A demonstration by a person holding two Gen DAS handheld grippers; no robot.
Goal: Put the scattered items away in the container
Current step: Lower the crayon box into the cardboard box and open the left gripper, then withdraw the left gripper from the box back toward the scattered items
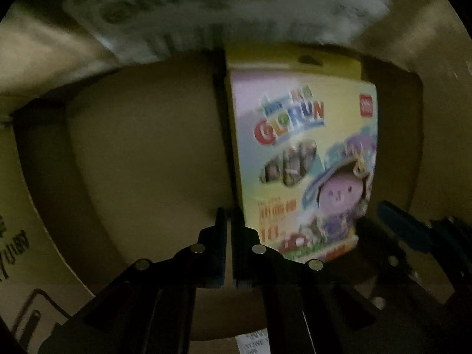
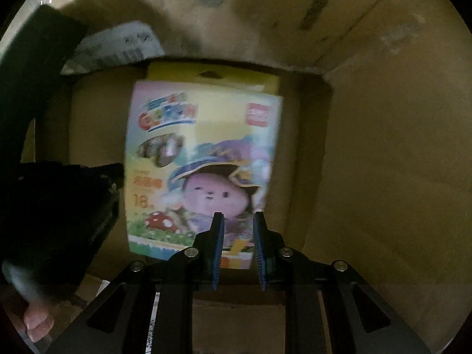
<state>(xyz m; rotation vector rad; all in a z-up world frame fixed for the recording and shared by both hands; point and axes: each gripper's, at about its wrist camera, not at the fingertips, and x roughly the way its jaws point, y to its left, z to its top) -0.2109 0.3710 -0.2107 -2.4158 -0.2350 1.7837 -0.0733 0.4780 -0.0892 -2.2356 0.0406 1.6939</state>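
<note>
From the left wrist camera, both views dim and blurred, the left gripper [image 1: 229, 221] points steeply down into a brown cardboard box [image 1: 141, 147], its two dark fingers pressed together with nothing between them. Just right of its tips, a colourful toy package [image 1: 303, 159] lies flat on the box floor, printed face up; its long axis runs away from the camera, the yellow hang tab at the far end against the far wall and the mushroom artwork at the near end. A pale, blurred flat packet [image 1: 206, 20] leans over the far rim. At the right edge the right gripper [image 1: 395, 224] shows one blue pad. From the right wrist camera, the right gripper [image 2: 238, 221] hangs over the near end of the toy package [image 2: 203, 159], its blue-padded fingers slightly apart and pinching nothing. The package again runs lengthwise away, tab farthest. The left gripper [image 2: 115, 174] sits dark at the left.
</note>
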